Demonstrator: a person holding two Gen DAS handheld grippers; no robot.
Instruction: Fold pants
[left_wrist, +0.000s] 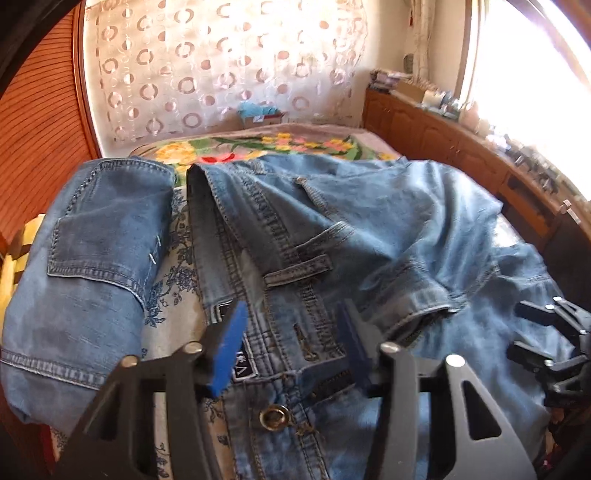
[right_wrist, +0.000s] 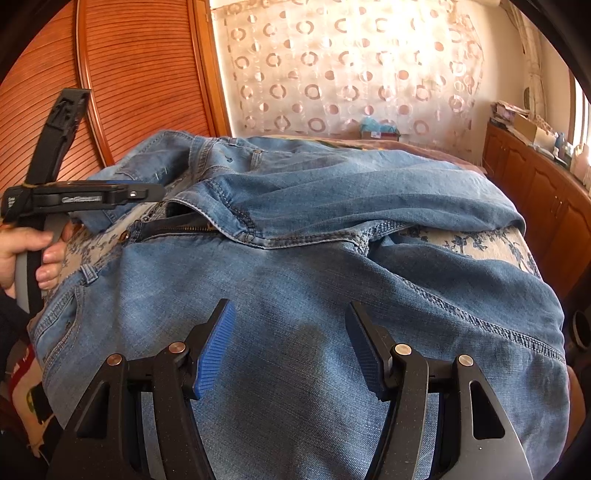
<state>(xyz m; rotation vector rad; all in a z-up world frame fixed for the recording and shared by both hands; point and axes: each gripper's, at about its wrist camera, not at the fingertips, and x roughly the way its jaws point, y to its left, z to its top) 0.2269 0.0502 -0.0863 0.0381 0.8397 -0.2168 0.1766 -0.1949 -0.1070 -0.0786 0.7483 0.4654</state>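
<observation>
Handling: the jeans (right_wrist: 303, 280) look like soft, fairly heavy denim, likely to sag and drag rather than slide; the thick waistband (left_wrist: 280, 266) seems the firmest hold.
Place: spread rumpled over the bed (right_wrist: 480, 243), fly open, beside another folded pair (left_wrist: 81, 258).
Left gripper (left_wrist: 291, 350): jaws partly open above the waistband, holding nothing.
Right gripper (right_wrist: 288, 347): jaws wide over a leg, empty.

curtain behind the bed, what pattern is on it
Sheer white curtain with pinkish-brown rings and dots; clearest in the right wrist view.
</observation>
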